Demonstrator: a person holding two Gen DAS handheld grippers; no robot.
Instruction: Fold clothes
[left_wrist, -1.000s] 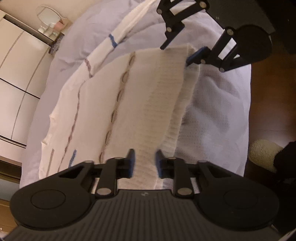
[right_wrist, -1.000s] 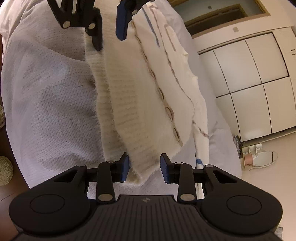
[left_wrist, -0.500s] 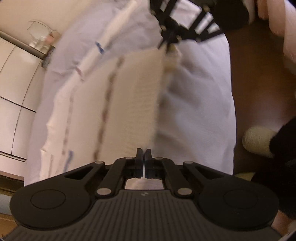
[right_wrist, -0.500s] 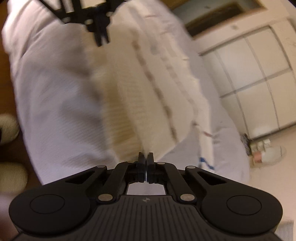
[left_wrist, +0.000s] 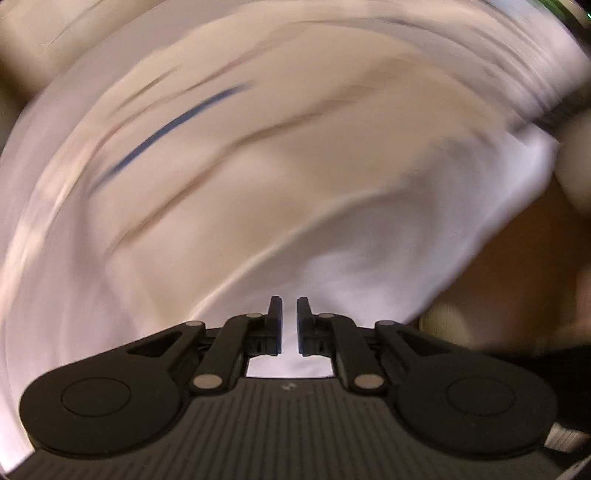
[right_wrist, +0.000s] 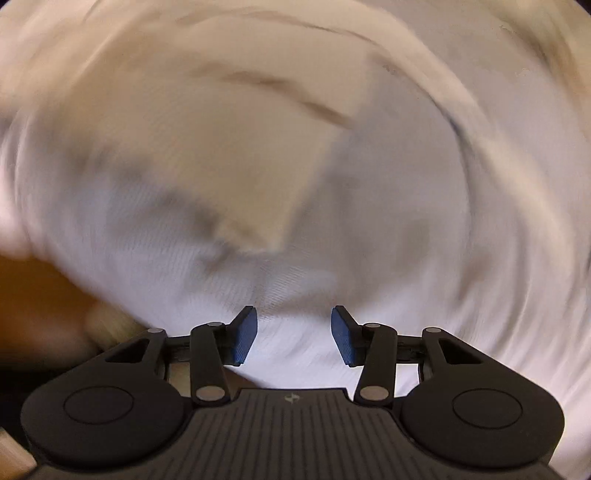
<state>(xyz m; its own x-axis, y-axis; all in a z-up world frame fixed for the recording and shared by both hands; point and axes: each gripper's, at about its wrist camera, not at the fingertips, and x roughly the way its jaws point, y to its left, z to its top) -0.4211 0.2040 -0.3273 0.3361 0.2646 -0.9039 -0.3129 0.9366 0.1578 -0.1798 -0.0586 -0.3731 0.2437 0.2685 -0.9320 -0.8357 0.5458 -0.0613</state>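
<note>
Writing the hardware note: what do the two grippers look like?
Both match: left gripper and right gripper have matte black linkage fingers with silver pivot pins, blue ribbed pads, round black side housings and a ridged dark grey body bearing a small logo.

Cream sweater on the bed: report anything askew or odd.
Nothing clearly wrong. Both views are badly blurred. The cream sweater lies folded on the white bedcover, one corner near the bed's edge. Both tongs, left and right, are opening, with nothing between them.

A home bedroom: white bedding (left_wrist: 369, 280) fills both blurred views above brown wooden floor (left_wrist: 524, 258).
</note>
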